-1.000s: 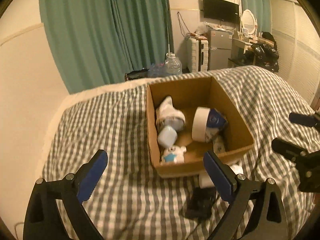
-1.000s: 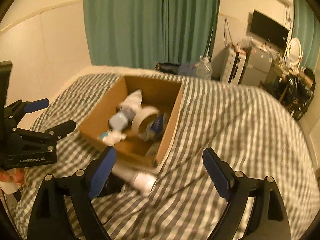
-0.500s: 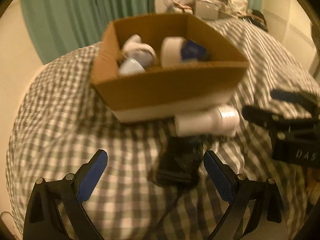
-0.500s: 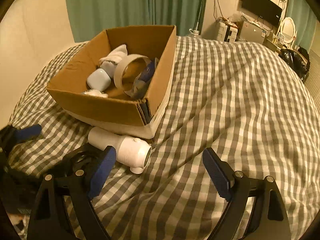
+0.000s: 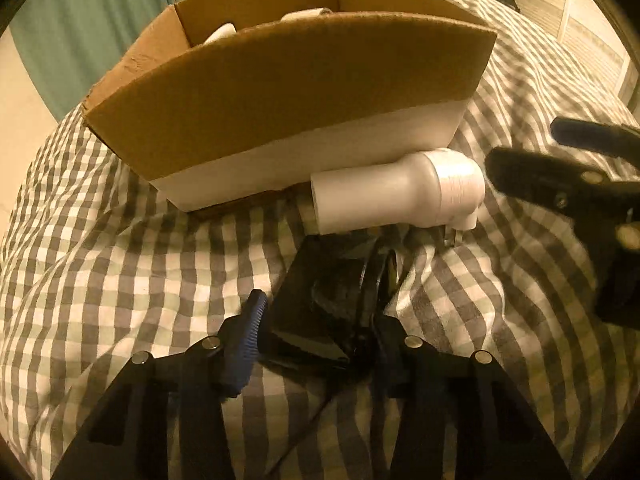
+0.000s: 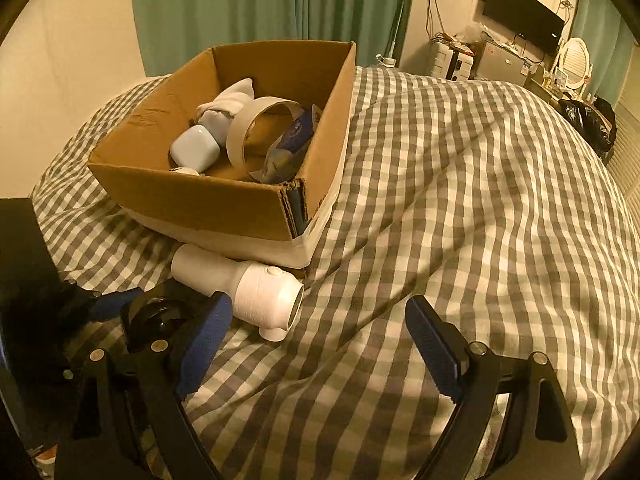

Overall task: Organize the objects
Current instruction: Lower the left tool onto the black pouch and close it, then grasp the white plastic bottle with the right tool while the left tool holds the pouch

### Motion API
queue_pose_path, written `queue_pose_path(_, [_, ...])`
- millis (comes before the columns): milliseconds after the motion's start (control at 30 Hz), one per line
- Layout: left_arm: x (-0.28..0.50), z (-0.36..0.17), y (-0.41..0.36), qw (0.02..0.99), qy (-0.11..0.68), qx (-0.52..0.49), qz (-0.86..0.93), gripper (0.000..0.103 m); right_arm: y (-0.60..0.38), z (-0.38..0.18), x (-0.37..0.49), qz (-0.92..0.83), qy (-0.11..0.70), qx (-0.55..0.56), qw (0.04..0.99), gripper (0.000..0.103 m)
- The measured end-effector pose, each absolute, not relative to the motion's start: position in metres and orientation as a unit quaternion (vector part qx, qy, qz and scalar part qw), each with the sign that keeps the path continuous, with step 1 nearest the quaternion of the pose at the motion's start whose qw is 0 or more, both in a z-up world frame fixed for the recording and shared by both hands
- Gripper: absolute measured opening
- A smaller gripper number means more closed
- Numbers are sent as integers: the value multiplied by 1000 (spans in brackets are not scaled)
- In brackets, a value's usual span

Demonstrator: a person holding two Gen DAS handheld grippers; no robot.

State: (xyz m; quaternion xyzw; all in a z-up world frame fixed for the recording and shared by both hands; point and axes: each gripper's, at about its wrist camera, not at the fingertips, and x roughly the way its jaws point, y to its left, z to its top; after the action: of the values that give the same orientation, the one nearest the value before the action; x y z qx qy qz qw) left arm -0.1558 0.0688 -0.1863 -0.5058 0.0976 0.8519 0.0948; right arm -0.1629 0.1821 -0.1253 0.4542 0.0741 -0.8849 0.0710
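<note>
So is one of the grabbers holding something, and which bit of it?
The left gripper is shut on the flat black device with a round ring, pinching its near end. The right gripper is open and holds nothing.

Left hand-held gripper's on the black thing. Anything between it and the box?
Yes. The white bottle lies crosswise between the black object in the left hand-held gripper and the cardboard box, against the box's tall near wall.

Bottle (image 6: 240, 286) lies before box (image 6: 208, 204), on bedspread (image 6: 460, 200)
</note>
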Motion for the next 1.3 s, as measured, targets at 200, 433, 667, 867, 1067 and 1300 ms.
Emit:
queue_pose_path(200, [-145, -162, 52, 56, 103, -477, 871, 47, 170, -129, -160, -882, 101, 454, 73, 88])
queue_pose_path(433, [-146, -134, 8, 7, 73, -458, 886, 47, 132, -148, -167, -852, 181, 480, 103, 88])
queue_pose_path(667, [-150, -136, -20, 12, 26, -467, 884, 47, 97, -175, -191, -823, 253, 500, 98, 88])
queue_pose_path(867, [-156, -138, -26, 15, 10, -469, 883, 47, 87, -183, -189, -808, 264, 516, 109, 76])
queue_pose_path(1067, [-158, -139, -34, 11, 0, -471, 882, 47, 85, -160, -167, -806, 235, 519, 161, 76])
queue_pose_path(1300, [-158, -144, -29, 9, 11, -477, 879, 47, 82, -181, -203, -803, 231, 533, 136, 76])
